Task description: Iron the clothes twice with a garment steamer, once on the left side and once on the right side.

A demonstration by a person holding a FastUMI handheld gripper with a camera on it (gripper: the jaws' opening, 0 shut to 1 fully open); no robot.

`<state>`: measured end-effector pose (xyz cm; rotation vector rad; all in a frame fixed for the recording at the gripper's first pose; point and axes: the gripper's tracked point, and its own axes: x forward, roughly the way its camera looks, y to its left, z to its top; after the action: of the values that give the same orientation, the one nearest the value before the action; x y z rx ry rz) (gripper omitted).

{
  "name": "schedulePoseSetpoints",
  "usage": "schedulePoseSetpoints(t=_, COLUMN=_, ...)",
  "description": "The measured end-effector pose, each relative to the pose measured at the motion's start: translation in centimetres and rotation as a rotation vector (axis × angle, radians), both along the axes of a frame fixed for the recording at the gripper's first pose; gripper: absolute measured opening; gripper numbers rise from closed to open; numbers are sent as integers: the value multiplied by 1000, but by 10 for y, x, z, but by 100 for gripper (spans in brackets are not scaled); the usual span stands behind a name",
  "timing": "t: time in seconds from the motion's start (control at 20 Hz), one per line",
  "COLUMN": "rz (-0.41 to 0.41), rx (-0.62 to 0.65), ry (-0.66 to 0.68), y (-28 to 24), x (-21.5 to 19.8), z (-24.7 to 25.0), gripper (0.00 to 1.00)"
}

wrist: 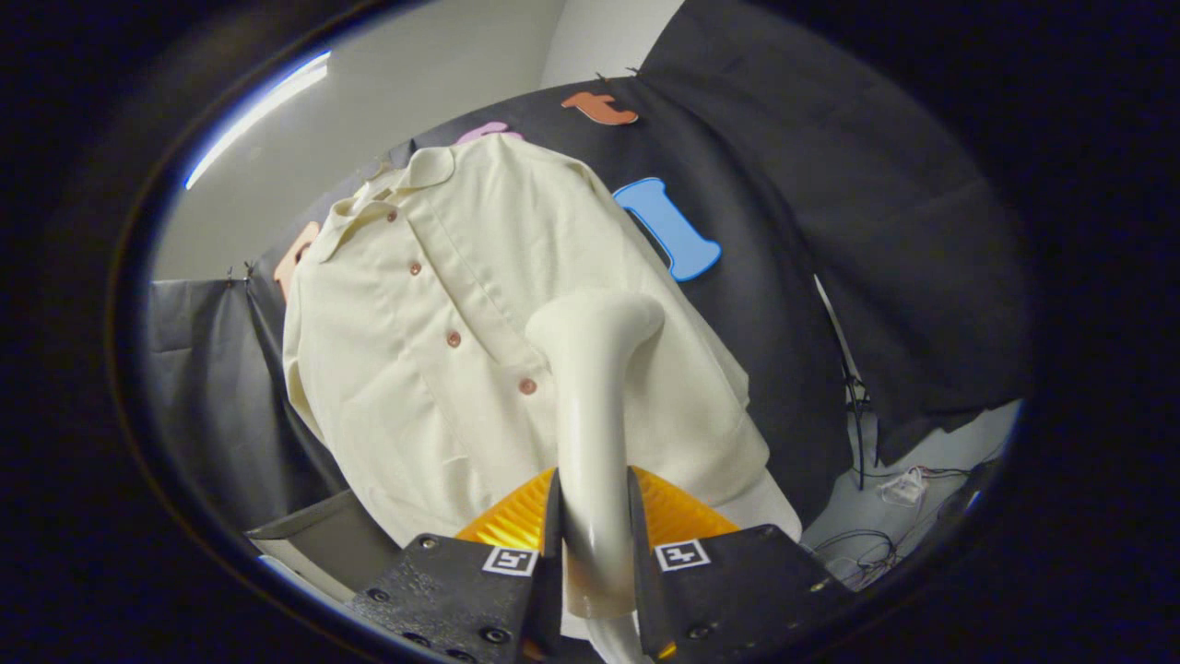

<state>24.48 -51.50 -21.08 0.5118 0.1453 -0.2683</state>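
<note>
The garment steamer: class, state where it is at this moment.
In the gripper view, the garment steamer is clamped between the gripper fingers, its head just ahead of them, in front of the cream shirt, beside the button row.

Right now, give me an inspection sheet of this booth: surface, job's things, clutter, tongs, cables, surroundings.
Surface: a grey ledge below the shirt's hem.
Job's things: cream button-front shirt with brown buttons hanging against the wall; cream plastic garment steamer, its head lying over the shirt's front beside the button row.
Clutter: nothing seen.
Tongs: black two-finger tongs shut on the garment steamer's handle; orange ribbed part behind them.
Cables: thin wires lying loose beyond the shirt's far side, one running up the cloth.
Surroundings: black cloth wall, pale ceiling with a light strip.
</note>
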Motion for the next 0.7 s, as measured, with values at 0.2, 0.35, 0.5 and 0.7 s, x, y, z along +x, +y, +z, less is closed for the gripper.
schedulePoseSetpoints(t=0.2, rz=-26, rx=10, ry=49, y=-2, x=-15, z=-28, gripper=32)
schedulePoseSetpoints(t=0.35, rz=-41, rx=40, ry=69, y=-2, x=-25, z=-44, gripper=32)
schedulePoseSetpoints(t=0.5, rz=-60, rx=64, ry=90, y=0, x=-37, z=-60, gripper=32)
schedulePoseSetpoints(t=0.7, rz=-81, rx=109, ry=117, y=3, x=-48, z=-78, gripper=32)
